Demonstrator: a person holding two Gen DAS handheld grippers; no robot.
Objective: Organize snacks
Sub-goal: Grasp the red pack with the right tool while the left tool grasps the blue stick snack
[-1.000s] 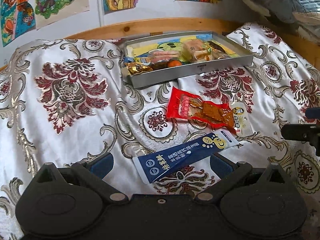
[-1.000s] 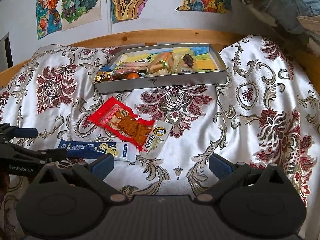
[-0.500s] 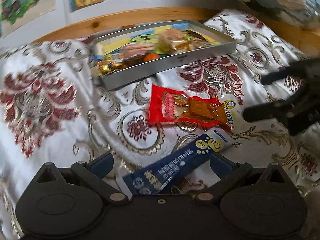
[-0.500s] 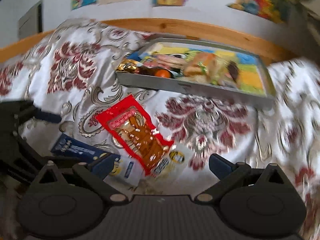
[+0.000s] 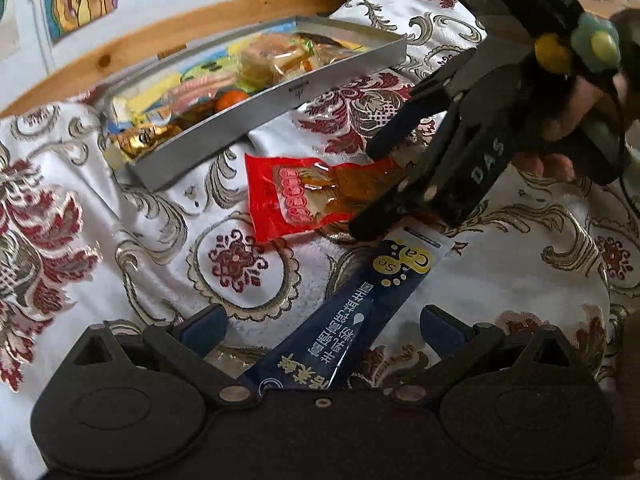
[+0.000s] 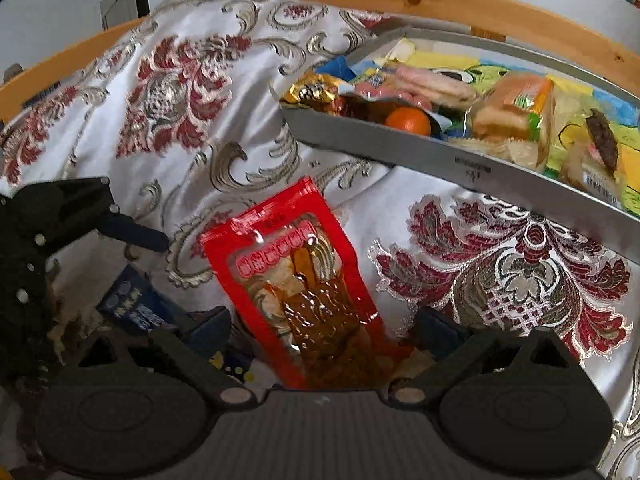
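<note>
A long dark blue sachet (image 5: 352, 320) lies on the patterned cloth, its near end between the fingers of my open left gripper (image 5: 324, 322). Just beyond it a red packet of brown snack (image 5: 304, 192) lies flat. My right gripper (image 6: 322, 330) is open and straddles the near end of that red packet (image 6: 296, 276); I cannot tell whether the fingers touch it. In the right wrist view the blue sachet (image 6: 132, 304) shows at lower left, partly hidden. A grey metal tray (image 5: 280, 96) holding several snacks sits at the back.
A person's hand (image 5: 568, 120) holds the right gripper at the upper right of the left wrist view. A wooden rail (image 6: 460, 4) and a wall with drawings run behind the tray (image 6: 460, 160). The silver and red cloth (image 6: 180, 80) spreads out bare to the left.
Both grippers have come forward and lower. The left one now has the blue sachet between its fingers, the right one has swung left over the red packet. The packets have not moved.
</note>
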